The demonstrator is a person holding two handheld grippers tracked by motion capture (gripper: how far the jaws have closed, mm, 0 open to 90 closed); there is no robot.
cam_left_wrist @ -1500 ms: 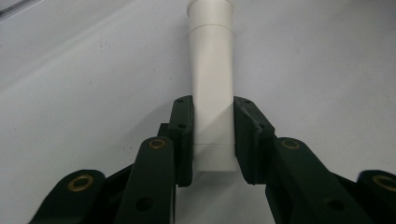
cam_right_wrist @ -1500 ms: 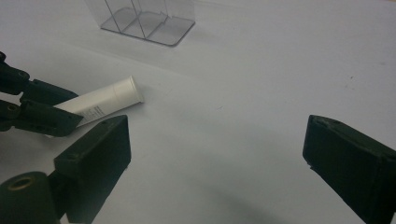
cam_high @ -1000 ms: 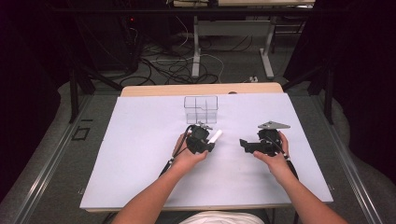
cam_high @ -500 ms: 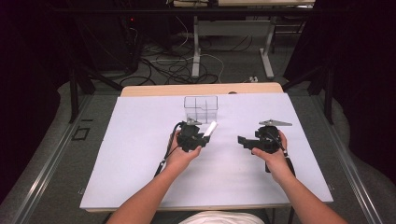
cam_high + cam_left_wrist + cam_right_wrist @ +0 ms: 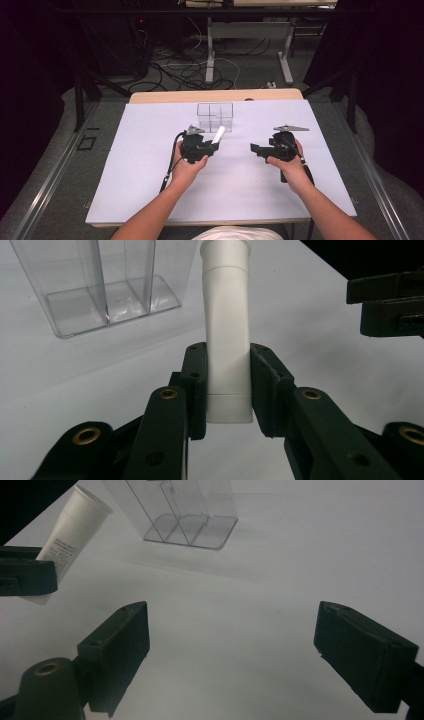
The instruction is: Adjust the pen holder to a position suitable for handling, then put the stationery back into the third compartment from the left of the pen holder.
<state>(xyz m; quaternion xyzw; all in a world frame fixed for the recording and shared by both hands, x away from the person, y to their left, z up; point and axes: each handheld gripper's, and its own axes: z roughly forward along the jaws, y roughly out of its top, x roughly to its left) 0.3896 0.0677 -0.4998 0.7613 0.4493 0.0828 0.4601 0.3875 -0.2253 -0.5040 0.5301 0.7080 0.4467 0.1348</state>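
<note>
My left gripper pinches a white tube near its flat end, both jaws pressed to its sides; the tube's cap points toward the clear divided box just beyond. My right gripper hovers over the white table, jaws spread wide, nothing between them.

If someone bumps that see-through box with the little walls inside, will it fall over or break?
The clear box stands upright on a flat base, so a gentle bump would probably slide it rather than tip it. Its thin walls look like hard plastic, likely light and stiff, perhaps crackable if hit hard. It looks empty, so nothing weighs it down.
</note>
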